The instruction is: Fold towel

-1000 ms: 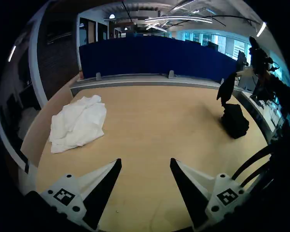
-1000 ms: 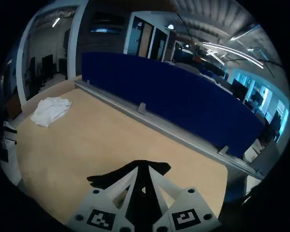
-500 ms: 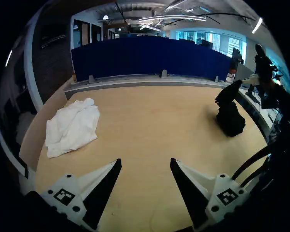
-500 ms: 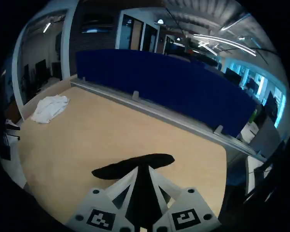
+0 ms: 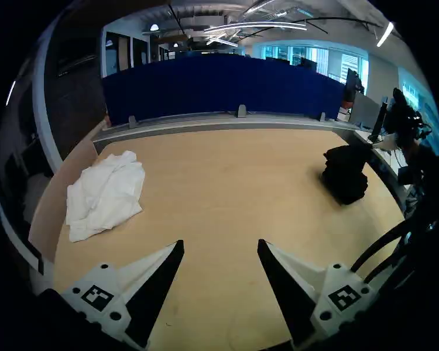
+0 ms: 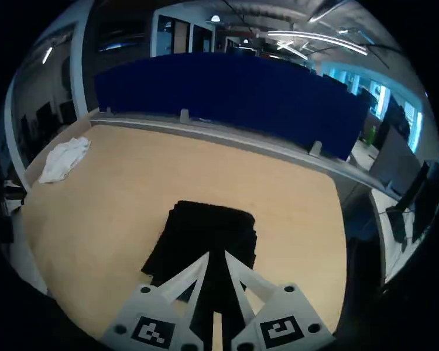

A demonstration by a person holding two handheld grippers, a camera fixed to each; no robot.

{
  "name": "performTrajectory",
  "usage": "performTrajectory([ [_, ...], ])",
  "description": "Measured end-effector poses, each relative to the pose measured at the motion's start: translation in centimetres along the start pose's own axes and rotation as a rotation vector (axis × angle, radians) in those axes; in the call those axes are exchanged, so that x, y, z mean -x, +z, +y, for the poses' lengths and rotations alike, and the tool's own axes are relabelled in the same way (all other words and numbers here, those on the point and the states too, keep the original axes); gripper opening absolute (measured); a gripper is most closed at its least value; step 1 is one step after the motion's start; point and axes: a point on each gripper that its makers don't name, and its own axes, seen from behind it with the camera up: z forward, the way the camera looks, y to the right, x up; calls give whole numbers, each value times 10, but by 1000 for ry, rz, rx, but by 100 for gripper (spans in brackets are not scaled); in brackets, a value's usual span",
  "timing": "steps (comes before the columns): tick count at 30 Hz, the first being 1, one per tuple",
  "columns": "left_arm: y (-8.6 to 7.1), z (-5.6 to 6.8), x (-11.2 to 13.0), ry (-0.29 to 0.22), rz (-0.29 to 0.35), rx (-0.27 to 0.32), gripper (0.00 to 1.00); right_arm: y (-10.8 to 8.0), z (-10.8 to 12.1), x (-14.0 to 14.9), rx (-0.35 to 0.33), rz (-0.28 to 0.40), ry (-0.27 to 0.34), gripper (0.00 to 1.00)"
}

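The left claw (image 5: pixel 219 243) hangs wide open above the wooden table (image 5: pixel 231 181), holding nothing. The right claw (image 6: pixel 217 254) is pinched shut on the near edge of the black towel (image 6: pixel 211 225), which lies folded on the table's right side. A crumpled white cloth (image 5: pixel 105 193) sits well apart, near the left edge.

Dim, bluish; ceiling strip lights (image 5: pixel 256 25) glare; fisheye-warped edges.
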Motion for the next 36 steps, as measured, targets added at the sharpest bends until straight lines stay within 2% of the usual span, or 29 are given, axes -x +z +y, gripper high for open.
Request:
performTrajectory([
  [12,-1,5,1,11,-4,-2,93,8,-5,68,-2,-75,91,4],
  [19,-2,7,-1,17,-3,-4,93,18,2,99,27,-122,120,4],
  [25,-3,7,-3,22,-4,-9,93,26,6,115,39,-145,145,4],
  [31,-3,9,-4,29,-5,-11,93,29,9,120,51,-138,154,5],
  [33,-3,9,-5,32,-6,-11,93,29,10,119,58,-131,154,8],
  [36,-3,10,-5,38,-6,-12,93,26,13,113,73,-112,149,18],
])
